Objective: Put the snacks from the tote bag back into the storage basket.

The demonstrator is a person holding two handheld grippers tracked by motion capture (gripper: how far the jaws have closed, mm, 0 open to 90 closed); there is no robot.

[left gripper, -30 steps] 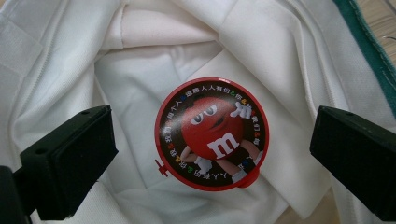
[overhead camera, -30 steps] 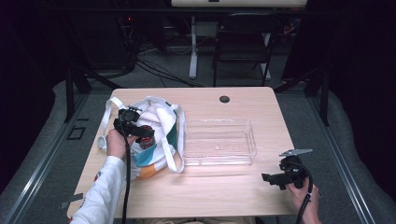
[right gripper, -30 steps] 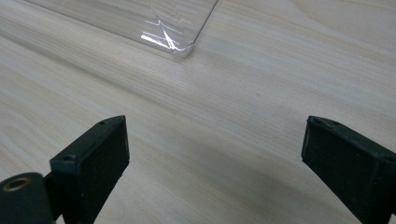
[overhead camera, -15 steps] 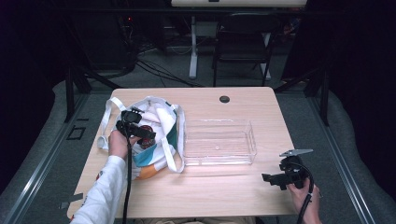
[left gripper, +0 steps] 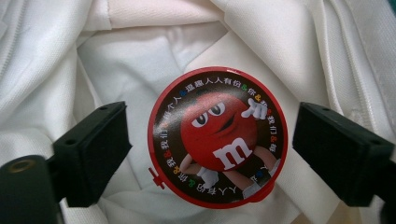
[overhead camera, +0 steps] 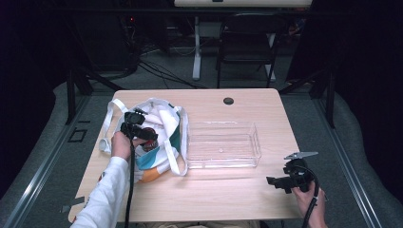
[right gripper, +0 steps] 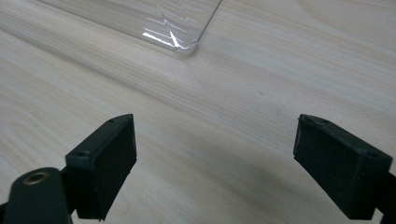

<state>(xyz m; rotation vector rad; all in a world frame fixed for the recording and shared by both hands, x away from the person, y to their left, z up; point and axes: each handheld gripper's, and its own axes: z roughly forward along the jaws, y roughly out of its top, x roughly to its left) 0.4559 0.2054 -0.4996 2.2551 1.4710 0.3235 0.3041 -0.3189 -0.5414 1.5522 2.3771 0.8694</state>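
The left gripper (left gripper: 208,140) hung over the open tote bag (overhead camera: 161,137), jaws spread wide to either side of a red-lidded M&M's candy tub (left gripper: 218,136) nested in the white lining, apparently lined up to pinch it. The right gripper (right gripper: 229,163), equally wide and empty, waited above bare table (right gripper: 261,84) just beside the clear plastic tray (overhead camera: 223,145), probably the tub's destination.
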